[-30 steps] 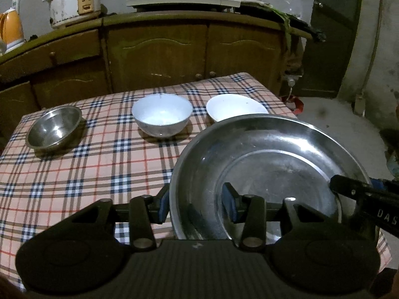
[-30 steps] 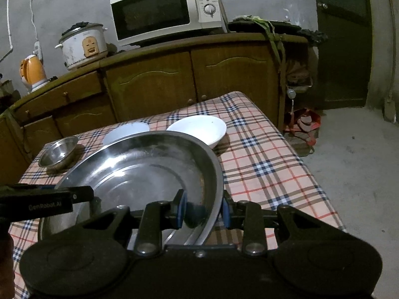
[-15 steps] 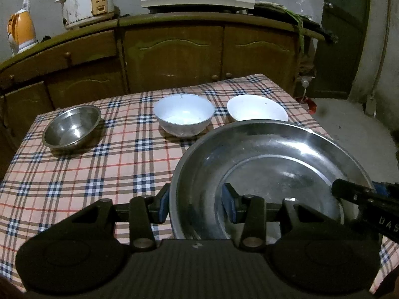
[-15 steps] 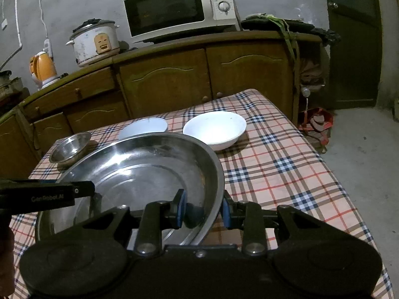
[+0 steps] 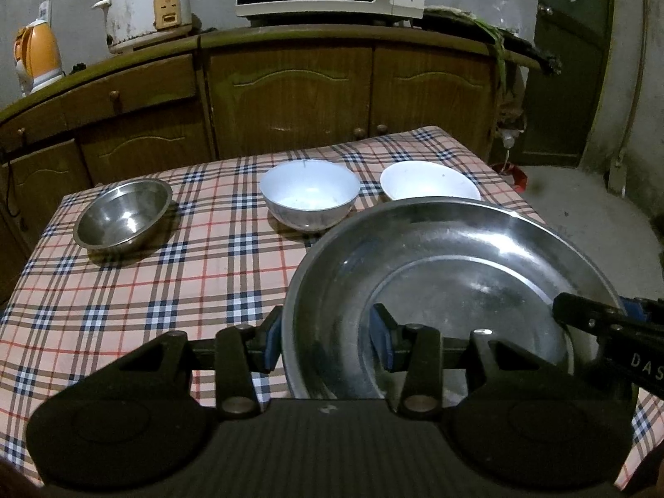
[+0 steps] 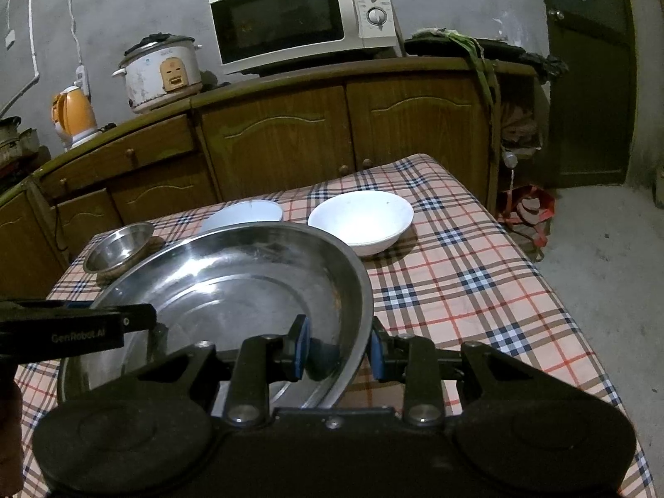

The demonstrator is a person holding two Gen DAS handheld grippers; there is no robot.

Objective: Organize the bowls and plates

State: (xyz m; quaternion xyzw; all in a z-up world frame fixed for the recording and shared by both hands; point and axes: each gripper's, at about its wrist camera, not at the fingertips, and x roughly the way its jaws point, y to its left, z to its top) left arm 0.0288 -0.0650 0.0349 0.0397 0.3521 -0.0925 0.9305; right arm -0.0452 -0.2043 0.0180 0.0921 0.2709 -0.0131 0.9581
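Note:
A large steel plate hangs over the near right part of the checked table, gripped at opposite rims. My left gripper is shut on its left rim, and my right gripper is shut on its right rim. Each gripper also shows in the other's view: the right gripper and the left gripper. Along the far side stand a small steel bowl, a pale blue bowl and a white bowl. The plate hides part of the blue bowl.
A wooden cabinet runs behind the table and carries a microwave, a rice cooker and an orange kettle. Bare floor and a red bag lie beyond the table's right edge.
Both grippers keep the same hold on the steel plate. The bowls and cabinet have drifted only slightly to the right in both views.

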